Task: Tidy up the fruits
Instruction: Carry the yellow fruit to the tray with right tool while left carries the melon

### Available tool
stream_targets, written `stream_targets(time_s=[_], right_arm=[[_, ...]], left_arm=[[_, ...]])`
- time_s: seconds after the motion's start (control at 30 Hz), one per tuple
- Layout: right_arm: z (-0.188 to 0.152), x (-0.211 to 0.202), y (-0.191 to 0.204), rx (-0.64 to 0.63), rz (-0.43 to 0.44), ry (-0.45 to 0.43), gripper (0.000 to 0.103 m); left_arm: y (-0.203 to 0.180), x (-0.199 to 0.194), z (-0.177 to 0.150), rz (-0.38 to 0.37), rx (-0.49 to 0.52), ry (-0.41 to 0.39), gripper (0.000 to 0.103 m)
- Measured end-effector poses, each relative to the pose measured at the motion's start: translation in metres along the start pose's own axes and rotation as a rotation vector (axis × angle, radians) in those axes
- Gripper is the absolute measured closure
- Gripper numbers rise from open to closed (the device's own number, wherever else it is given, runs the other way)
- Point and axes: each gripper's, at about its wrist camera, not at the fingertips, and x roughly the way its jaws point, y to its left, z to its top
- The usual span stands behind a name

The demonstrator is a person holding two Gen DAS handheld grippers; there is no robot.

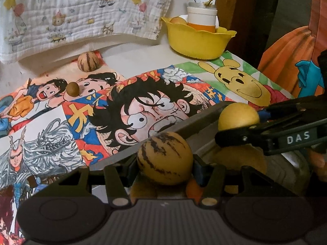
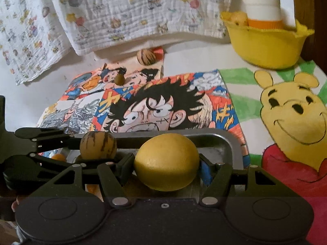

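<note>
My left gripper (image 1: 165, 164) is shut on a round yellow fruit with dark stripes (image 1: 165, 157), held just over a metal tray (image 1: 204, 120). In the right wrist view, my right gripper (image 2: 166, 166) is shut on a plain yellow lemon-like fruit (image 2: 166, 161) above the same tray (image 2: 235, 143). The two grippers sit side by side, and each shows in the other's view: the right one (image 1: 241, 122) with its yellow fruit (image 1: 238, 116), and the left one (image 2: 96, 147) with the striped fruit (image 2: 98, 146). Orange fruit (image 1: 192, 185) lies in the tray, mostly hidden.
A second striped fruit (image 1: 89, 62) and a small brown fruit (image 1: 72, 89) lie farther off on cartoon drawings (image 1: 143, 106). At the back right, a yellow bowl (image 1: 196, 40) holds a white-and-orange container (image 1: 202, 18) and a fruit. A printed cloth (image 1: 81, 10) hangs behind.
</note>
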Motion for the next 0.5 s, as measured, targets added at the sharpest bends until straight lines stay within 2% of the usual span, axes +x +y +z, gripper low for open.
stream_targets(time_s=[0.37, 0.5], right_arm=[[0.002, 0.003, 0.005, -0.012, 0.000, 0.014, 0.035], [-0.001, -0.002, 0.003, 0.001, 0.003, -0.007, 0.034]], left_arm=[[0.001, -0.001, 0.000, -0.006, -0.022, 0.010, 0.043], [0.001, -0.009, -0.002, 0.002, -0.023, -0.005, 0.038]])
